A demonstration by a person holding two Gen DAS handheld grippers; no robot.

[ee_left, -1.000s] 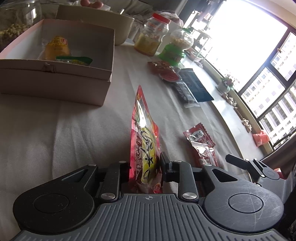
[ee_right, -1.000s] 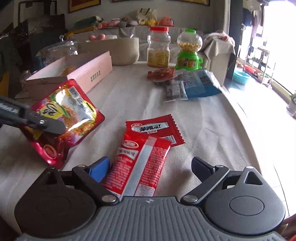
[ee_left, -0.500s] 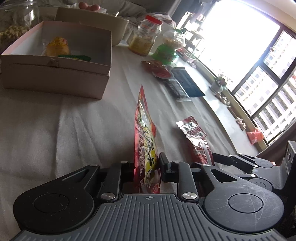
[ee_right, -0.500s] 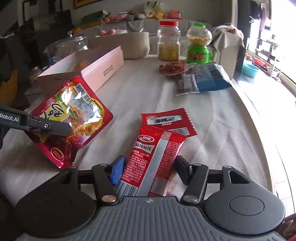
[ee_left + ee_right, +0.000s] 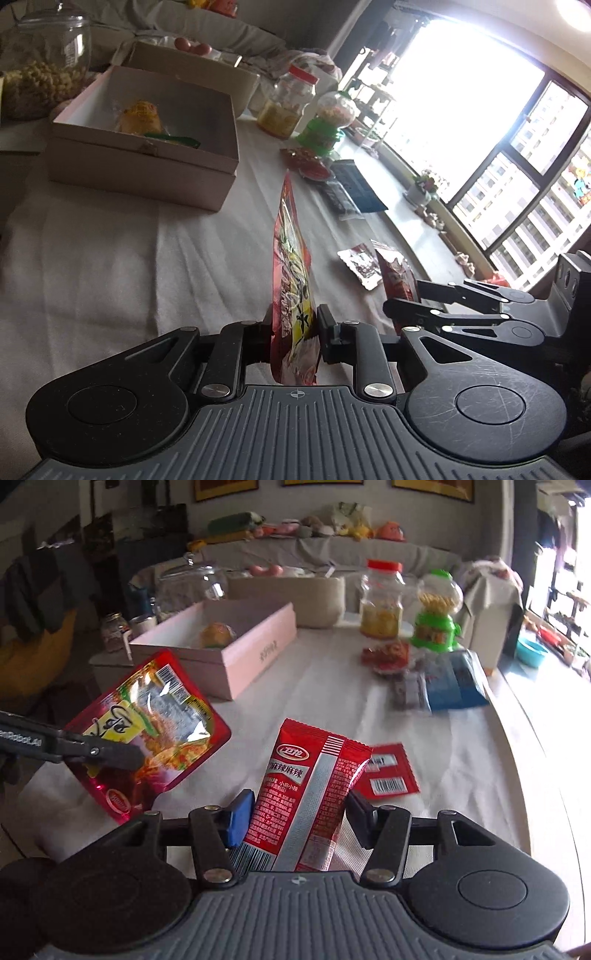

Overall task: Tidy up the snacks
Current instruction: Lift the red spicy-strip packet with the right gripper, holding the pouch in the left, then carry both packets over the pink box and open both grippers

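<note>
My left gripper (image 5: 293, 330) is shut on a red and yellow snack pouch (image 5: 291, 284), held edge-on above the white cloth; the pouch shows flat in the right wrist view (image 5: 147, 734). My right gripper (image 5: 299, 812) is shut on a red snack packet (image 5: 306, 797) with a grey stripe, lifted off the table; it also shows in the left wrist view (image 5: 397, 277). An open pink box (image 5: 147, 170) with a yellow snack (image 5: 140, 118) and a green packet inside stands ahead left, also in the right wrist view (image 5: 258, 646).
A small red packet (image 5: 388, 771) lies flat on the cloth. Further back lie a blue bag (image 5: 454, 683), dark packets and red snacks (image 5: 384, 653). A red-lidded jar (image 5: 382, 598), a green candy dispenser (image 5: 437, 616), a beige bin (image 5: 295, 598) and a glass jar (image 5: 44, 62) stand behind.
My right gripper closed on the red striped packet and lifted it off the cloth. My left gripper, still holding the pouch, has risen and drawn back a little.
</note>
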